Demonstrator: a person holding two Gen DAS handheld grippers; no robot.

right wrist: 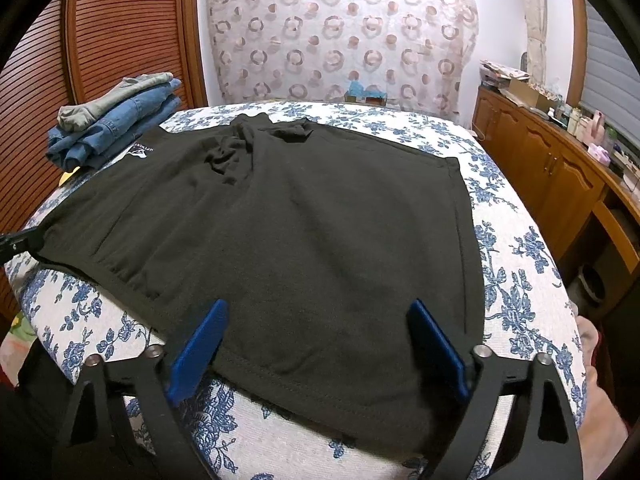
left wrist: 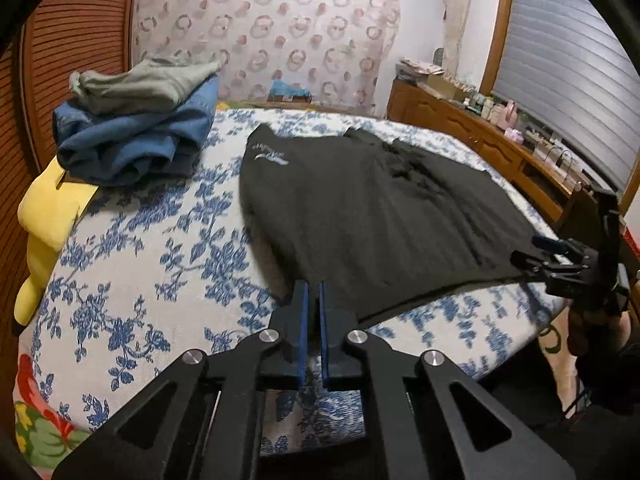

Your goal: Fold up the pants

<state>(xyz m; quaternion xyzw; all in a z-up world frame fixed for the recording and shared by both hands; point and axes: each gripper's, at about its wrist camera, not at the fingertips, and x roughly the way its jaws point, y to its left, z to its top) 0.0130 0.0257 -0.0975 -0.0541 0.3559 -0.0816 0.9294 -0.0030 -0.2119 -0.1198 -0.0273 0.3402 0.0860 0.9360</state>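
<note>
Black pants lie spread flat on the blue-flowered bed, with a small white logo near one far corner; they also fill the right wrist view. My left gripper is shut on the near left corner of the pants. My right gripper is open, its blue pads on either side of the near hem, over the cloth. In the left wrist view the right gripper shows at the pants' right corner.
A stack of folded blue jeans and grey clothes sits at the bed's far left, over a yellow item. A wooden dresser with clutter runs along the right wall. A slatted wooden door stands at left.
</note>
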